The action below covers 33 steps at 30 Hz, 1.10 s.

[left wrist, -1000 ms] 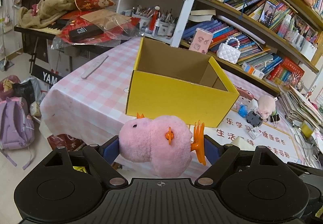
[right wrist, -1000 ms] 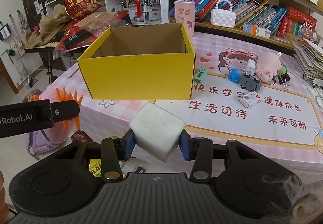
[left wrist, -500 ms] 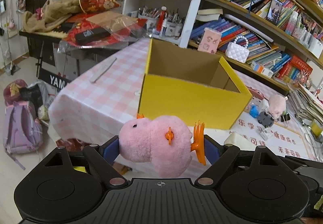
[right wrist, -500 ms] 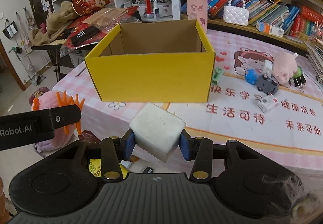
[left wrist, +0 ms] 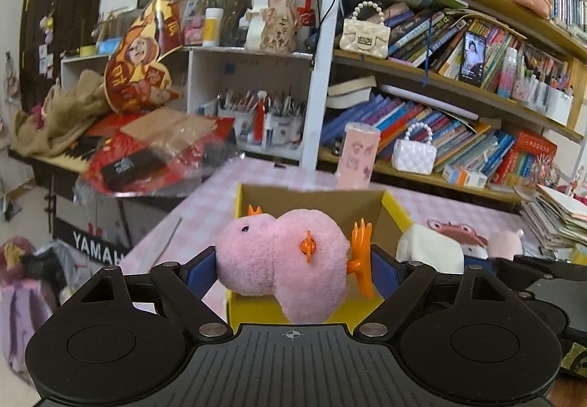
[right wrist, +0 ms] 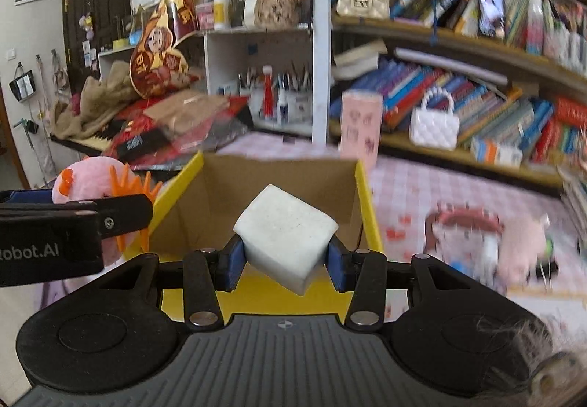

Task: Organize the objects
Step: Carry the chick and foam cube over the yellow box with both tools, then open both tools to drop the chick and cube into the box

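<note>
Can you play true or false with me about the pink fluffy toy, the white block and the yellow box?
1. The left gripper holds a pink fluffy toy with orange spikes. True.
2. The right gripper holds a green ball. False: it holds a white block.
3. The yellow box has a lid on it. False: its top is open and you can see the brown inside.
4. The white block is already lying at the bottom of the box. False: it is pinched between the right gripper's blue pads, in front of the box's opening.
5. A small white handbag sits on the bookshelf behind the box. True.
</note>
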Available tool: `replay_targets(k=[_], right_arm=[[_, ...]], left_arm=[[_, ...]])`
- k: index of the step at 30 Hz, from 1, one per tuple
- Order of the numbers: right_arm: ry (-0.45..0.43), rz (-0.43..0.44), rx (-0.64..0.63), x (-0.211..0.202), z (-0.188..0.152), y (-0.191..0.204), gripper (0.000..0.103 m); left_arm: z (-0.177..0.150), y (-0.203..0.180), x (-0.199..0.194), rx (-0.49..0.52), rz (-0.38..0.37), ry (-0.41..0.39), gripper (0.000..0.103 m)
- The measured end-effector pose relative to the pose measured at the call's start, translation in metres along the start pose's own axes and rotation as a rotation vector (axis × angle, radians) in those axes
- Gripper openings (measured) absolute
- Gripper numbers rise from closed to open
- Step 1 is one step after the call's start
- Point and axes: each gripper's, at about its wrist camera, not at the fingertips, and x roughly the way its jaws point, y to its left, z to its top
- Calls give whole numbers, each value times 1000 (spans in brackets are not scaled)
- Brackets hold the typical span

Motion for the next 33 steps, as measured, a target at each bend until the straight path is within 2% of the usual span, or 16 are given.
replay_targets(k=[8,14,19,26,33], right_arm=[[24,15,-83,65,21,-17,43],[111,84,-213,119,18,-20,43],[186,140,-296,152,20,-22,43],[245,191,-368,176,26,-24,43],[343,227,-385,191,29,-24,43]], left_arm=[[22,-5,63,20,18,35,86],[21,-14,114,62,44,111,86],[19,-17,141,80,63,158,86],[19,-19,167,97,85,215,86],[18,-24,183,116,98,258,86]])
